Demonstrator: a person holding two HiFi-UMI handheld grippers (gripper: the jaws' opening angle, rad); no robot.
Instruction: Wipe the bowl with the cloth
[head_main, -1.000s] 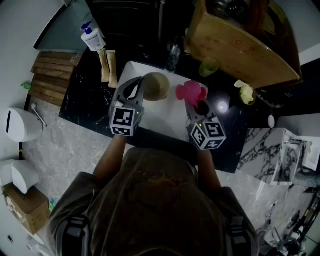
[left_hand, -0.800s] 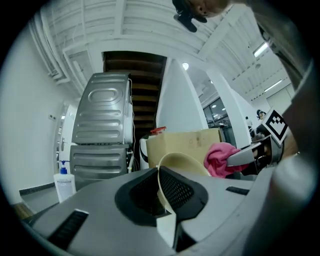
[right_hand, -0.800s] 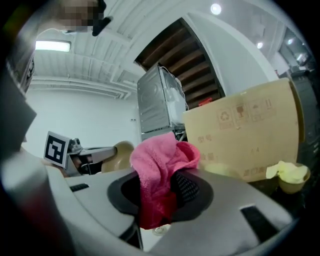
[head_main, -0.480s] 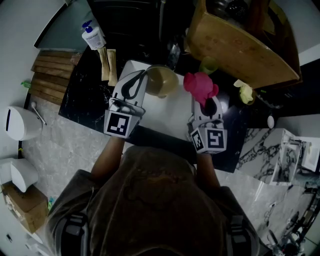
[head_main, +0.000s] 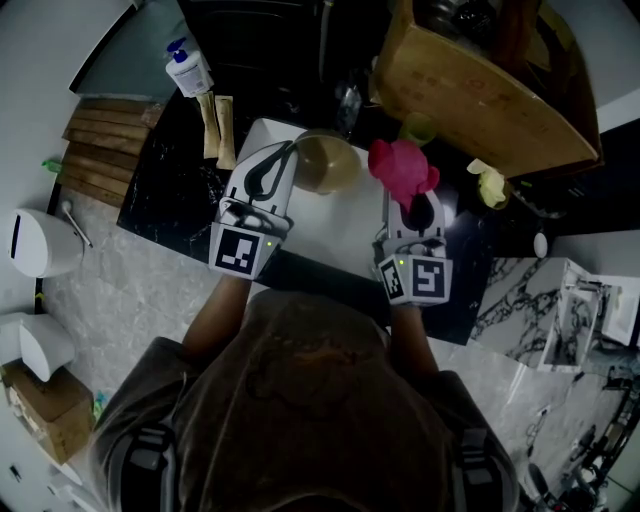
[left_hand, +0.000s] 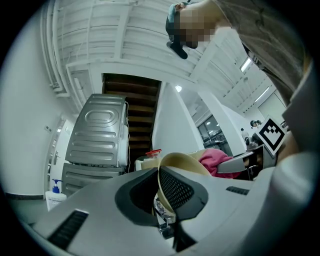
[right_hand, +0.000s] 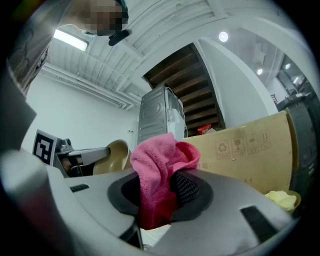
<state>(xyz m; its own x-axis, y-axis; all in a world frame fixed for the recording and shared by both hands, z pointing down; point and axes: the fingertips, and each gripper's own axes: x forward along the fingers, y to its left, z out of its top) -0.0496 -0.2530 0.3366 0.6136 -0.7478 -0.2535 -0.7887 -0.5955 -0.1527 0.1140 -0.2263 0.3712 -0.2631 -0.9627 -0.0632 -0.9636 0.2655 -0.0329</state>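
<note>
Nearest the person, the left gripper (head_main: 288, 162) is closed on the bowl (head_main: 327, 163); in the left gripper view the thin rim is seen pinched between the fingers (left_hand: 176, 188). The right gripper (head_main: 407, 205) has its fingers pressed onto a bunched pink cloth (head_main: 402, 168), most of which sticks out past the tips.

The bowl is held over the far edge of the white board (head_main: 330, 225) on the counter (head_main: 180, 190), just beside the cloth but apart from it. Being round, it has no long axis; its mouth appears tipped upward and toward the cloth. The cloth's length runs along the fingers, away from the person.

For a good wipe, the free bunch would best be pushed inside and swept round the wall. Light pressure is advised, since a rim pinch may let the bowl twist.

A cardboard box (head_main: 480, 90) stands beyond.
</note>
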